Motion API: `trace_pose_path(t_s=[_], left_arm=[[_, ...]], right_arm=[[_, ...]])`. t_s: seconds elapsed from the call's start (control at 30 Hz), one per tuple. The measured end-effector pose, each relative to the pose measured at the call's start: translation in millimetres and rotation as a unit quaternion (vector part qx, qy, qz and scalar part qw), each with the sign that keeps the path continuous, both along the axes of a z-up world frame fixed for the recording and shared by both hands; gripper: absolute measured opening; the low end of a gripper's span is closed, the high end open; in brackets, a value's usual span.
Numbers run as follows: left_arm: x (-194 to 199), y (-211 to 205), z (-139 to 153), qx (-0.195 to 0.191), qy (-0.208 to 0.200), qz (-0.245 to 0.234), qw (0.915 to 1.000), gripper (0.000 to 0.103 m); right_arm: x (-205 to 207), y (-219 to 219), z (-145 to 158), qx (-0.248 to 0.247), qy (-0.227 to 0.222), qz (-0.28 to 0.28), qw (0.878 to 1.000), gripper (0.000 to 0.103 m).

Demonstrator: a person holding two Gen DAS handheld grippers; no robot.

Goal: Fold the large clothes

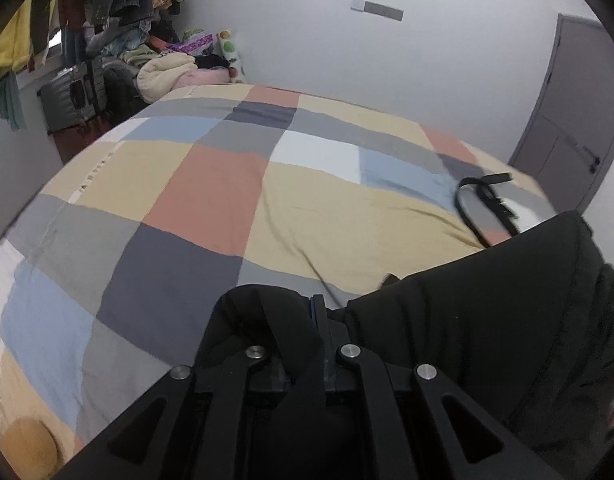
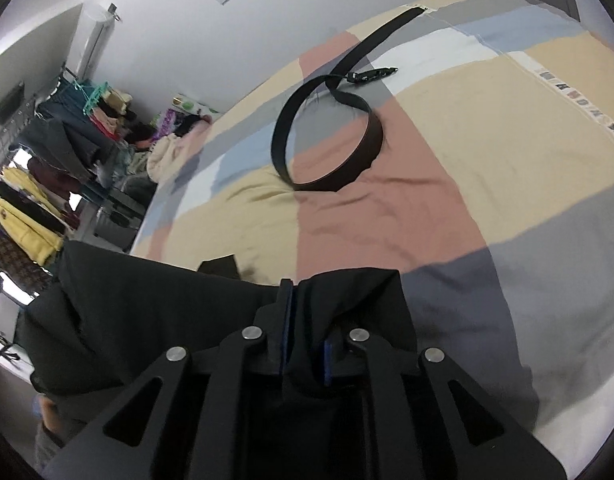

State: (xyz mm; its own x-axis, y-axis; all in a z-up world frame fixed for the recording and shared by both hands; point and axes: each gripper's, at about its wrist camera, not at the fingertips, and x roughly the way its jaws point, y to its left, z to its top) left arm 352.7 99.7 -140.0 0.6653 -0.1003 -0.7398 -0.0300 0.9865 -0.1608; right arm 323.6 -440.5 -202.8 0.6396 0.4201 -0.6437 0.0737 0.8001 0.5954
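Observation:
A large black garment (image 1: 487, 320) lies bunched at the near edge of a bed with a checked cover (image 1: 207, 180). My left gripper (image 1: 313, 304) is shut on a fold of it, and cloth drapes over its left finger. In the right wrist view the same black garment (image 2: 127, 312) spreads to the left over the checked cover (image 2: 487, 140). My right gripper (image 2: 307, 292) has its jaws a little apart. Cloth lies in the gap and hides the right finger, and the blue pads do not seem to press on it.
A black belt (image 2: 327, 140) lies looped on the bed beyond the garment, also seen as the belt (image 1: 483, 208) at the right. Hanging clothes (image 1: 87, 0), a grey suitcase (image 1: 71, 96) and piled bedding (image 1: 167, 72) stand past the far corner. A grey door (image 1: 567, 112) is at the right.

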Motion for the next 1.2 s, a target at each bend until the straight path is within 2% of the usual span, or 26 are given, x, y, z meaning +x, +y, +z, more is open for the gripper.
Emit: trace_pose_path(t_s=[0.03,0.07,0.1,0.17,0.2,0.27,0.3,0.33,0.4,0.5,0.57,0.7,0.83,0.93,1.03,1.13,1.2], left_arm=[[-8,5,4,-0.018,-0.002,-0.005,0.9998,0.008],[-16,11,8,-0.033,-0.005,-0.008,0.9994,0.009],[-25,16,13,-0.048,-0.010,-0.012,0.9987,0.011],[-46,28,24,-0.068,-0.022,-0.020,0.9972,0.018],[-55,32,30,-0.074,-0.027,-0.021,0.9967,0.025],[-79,44,44,-0.083,-0.045,-0.018,0.9954,0.046],[-92,49,53,-0.081,-0.061,-0.010,0.9949,0.066],[-103,53,61,-0.078,-0.076,-0.004,0.9941,0.077],[-128,59,80,-0.073,-0.113,0.002,0.9909,0.079],[-146,49,96,-0.059,-0.129,-0.007,0.9898,0.079],[-152,29,102,-0.047,-0.135,-0.027,0.9894,0.079],[-140,-28,99,-0.017,-0.128,-0.071,0.9891,0.079],[-105,-84,80,0.014,-0.110,-0.097,0.9891,0.079],[-77,-110,59,0.029,-0.096,-0.106,0.9894,0.079],[-54,-122,33,0.043,-0.074,-0.101,0.9912,0.079],[-42,-121,11,0.020,-0.065,-0.103,0.9923,0.079],[-31,-116,3,0.001,-0.054,-0.098,0.9937,0.079]], right_arm=[[-6,-1,5,-0.002,0.000,-0.001,1.000,0.021],[-10,-1,8,-0.004,0.000,-0.002,1.000,0.032],[-20,-2,14,-0.008,0.000,-0.005,1.000,0.050],[-38,-8,24,-0.008,-0.008,-0.017,1.000,0.072],[-47,-11,27,-0.003,-0.013,-0.022,1.000,0.072],[-65,-17,37,0.002,-0.025,-0.033,0.999,0.072],[-71,-18,41,-0.002,-0.030,-0.038,0.999,0.072],[-81,-17,49,-0.014,-0.041,-0.046,0.998,0.072],[-96,-10,64,-0.037,-0.061,-0.051,0.996,0.072],[-115,13,90,-0.081,-0.099,-0.056,0.990,0.072],[-123,40,106,-0.108,-0.125,-0.046,0.985,0.072],[-120,101,117,-0.148,-0.148,-0.004,0.978,0.072],[-94,160,106,-0.190,-0.149,0.040,0.970,0.073],[-71,187,89,-0.218,-0.137,0.066,0.964,0.074],[-52,197,73,-0.248,-0.132,0.070,0.957,0.074],[-36,198,59,-0.252,-0.124,0.063,0.958,0.075],[-29,198,51,-0.248,-0.119,0.060,0.960,0.082]])
